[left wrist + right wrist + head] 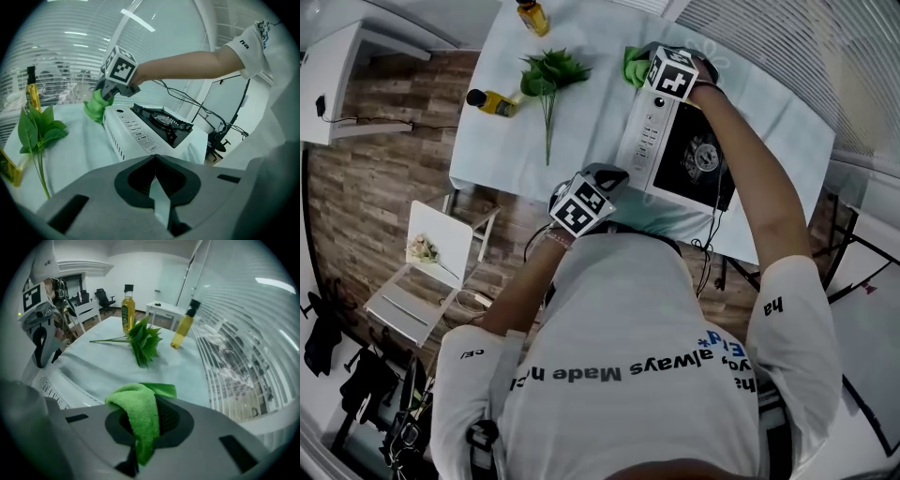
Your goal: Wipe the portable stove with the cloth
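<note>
1. The portable stove (649, 131) lies on the white-covered counter (581, 131), at about 1 o'clock from the middle of the head view, with its black burner top facing up
2. The right gripper (140, 427) has its fingers clamped on the green cloth (140, 413), which bunches between them and hangs over their front
3. In the head view the cloth sits at the stove's 11 o'clock corner, and the left gripper view shows it against that far corner of the white casing
4. The left gripper (155, 161) has its fingers together with nothing between them; it is just beside the stove's 7 o'clock corner, and whether it touches the stove cannot be told
5. A leafy green sprig (548, 80) lies at the stove's 9 o'clock, a yellow bottle (492, 101) lies on its side beyond that, and another bottle (532, 16) stands at the counter's 12 o'clock edge
</note>
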The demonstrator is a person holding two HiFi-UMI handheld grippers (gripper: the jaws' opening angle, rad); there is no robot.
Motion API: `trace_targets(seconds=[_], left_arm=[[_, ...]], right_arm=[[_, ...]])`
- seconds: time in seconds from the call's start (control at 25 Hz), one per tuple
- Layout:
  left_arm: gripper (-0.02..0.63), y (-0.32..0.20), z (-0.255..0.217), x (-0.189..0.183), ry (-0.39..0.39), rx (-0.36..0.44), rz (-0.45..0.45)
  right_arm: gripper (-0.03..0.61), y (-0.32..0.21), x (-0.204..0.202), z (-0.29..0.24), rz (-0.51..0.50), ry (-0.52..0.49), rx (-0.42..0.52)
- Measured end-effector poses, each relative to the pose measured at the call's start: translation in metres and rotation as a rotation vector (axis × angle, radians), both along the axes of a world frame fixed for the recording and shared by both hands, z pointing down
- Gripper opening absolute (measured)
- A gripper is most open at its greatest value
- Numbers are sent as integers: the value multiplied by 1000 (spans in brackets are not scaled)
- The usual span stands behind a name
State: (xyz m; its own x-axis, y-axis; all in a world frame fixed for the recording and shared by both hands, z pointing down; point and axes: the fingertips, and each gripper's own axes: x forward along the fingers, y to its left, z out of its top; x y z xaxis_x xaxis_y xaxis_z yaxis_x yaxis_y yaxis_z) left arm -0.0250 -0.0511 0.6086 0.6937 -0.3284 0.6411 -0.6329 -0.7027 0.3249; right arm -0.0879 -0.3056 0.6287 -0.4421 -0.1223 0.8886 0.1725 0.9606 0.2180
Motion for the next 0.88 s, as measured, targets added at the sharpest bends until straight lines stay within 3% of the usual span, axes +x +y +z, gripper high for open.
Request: trace_targets(seconds=[0.28,0.88], left_arm=[[12,9,2,-3,8,2,-6],[12,28,-3,-3,5,19,4]], right_arm=[[23,35,-5,27,-78,137,-92],[23,98,-9,21,-145,214,-131]])
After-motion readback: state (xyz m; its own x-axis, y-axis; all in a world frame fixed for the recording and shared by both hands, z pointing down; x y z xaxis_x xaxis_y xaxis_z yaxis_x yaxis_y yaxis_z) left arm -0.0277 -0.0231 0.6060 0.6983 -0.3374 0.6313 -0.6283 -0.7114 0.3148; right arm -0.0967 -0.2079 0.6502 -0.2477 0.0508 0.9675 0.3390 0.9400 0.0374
